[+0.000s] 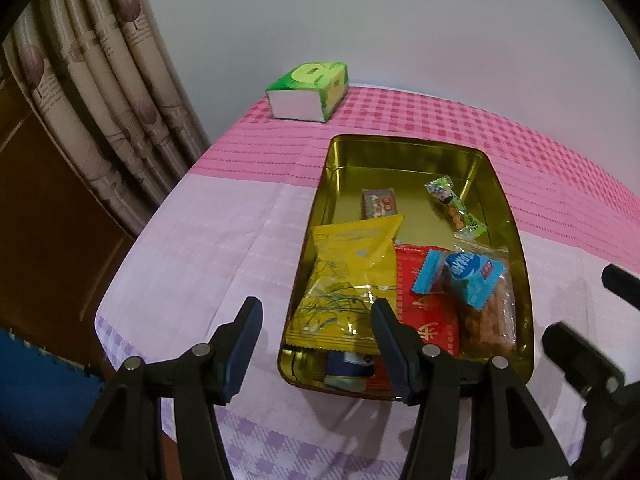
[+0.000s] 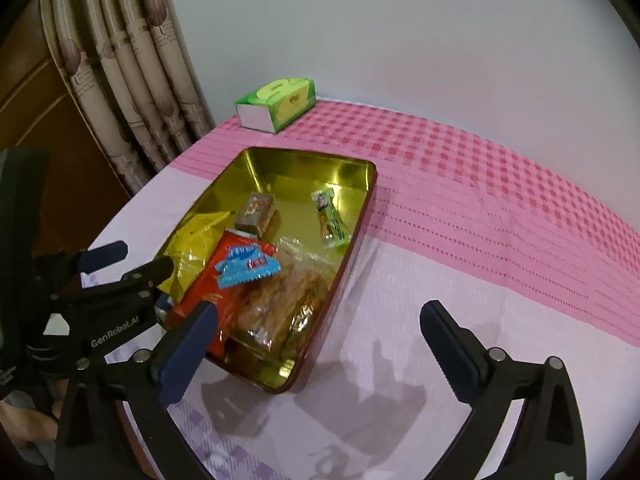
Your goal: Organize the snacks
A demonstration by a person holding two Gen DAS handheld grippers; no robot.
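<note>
**Both grippers open over the snack tin**

We hold both grippers tilted steeply down toward the table. Our left gripper hangs over the near left corner of the tin; its jaws stand partly apart with nothing between them, the right finger above the yellow bag and the left finger over bare cloth outside the tin. Whether that finger touches the bag we cannot tell. Our right gripper is spread wide and holds nothing; its left finger sits over the tin's near edge, its right finger above the tablecloth beside the tin.

Ahead of both grippers the snacks lie inside the tin: a crinkled yellow bag, a flat red packet, a small blue wrapper with zigzag ends resting on a clear pack of brown crisps, a slim green candy bar and a small brown block. The tin is a shiny gold rectangle with rounded corners. The cloth is checked pink and lilac. Farther beyond stands a green tissue box.
</note>
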